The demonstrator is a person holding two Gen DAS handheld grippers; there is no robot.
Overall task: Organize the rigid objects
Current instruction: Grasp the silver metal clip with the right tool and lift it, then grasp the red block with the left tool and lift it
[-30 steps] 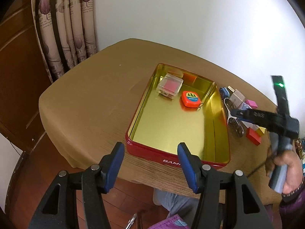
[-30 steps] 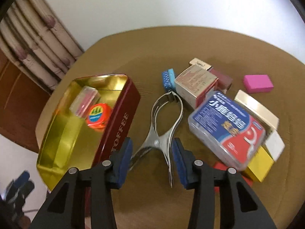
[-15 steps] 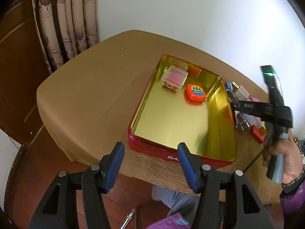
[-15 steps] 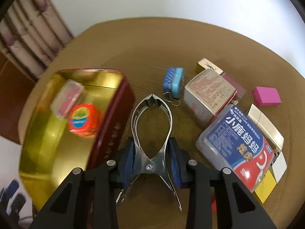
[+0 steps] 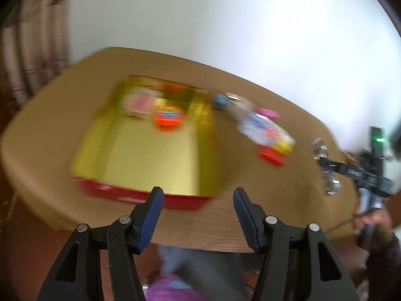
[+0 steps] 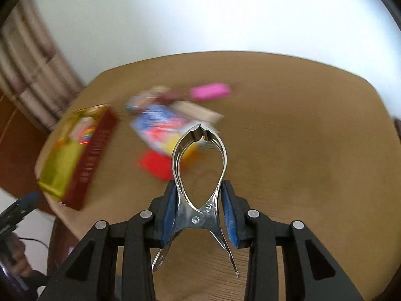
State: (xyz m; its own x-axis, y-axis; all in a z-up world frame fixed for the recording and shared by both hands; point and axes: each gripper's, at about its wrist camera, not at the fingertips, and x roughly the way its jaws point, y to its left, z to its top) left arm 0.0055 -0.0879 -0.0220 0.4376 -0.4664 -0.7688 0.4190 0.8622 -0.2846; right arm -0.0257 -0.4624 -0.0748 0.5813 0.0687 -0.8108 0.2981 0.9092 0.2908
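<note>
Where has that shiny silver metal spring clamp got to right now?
The silver metal spring clamp is pinched in the right gripper, lifted over bare tabletop to the right of the blurred pile of small boxes and the red tin.

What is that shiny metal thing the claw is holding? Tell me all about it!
It is a big silver metal clamp, shiny like steel. Two curved arms bow out and meet at toothed tips, closed together. A rivet joins them, and two thin handles splay out below. The right claw squeezes it between blue pads, lifted off the brown table, tips pointing away.
</note>
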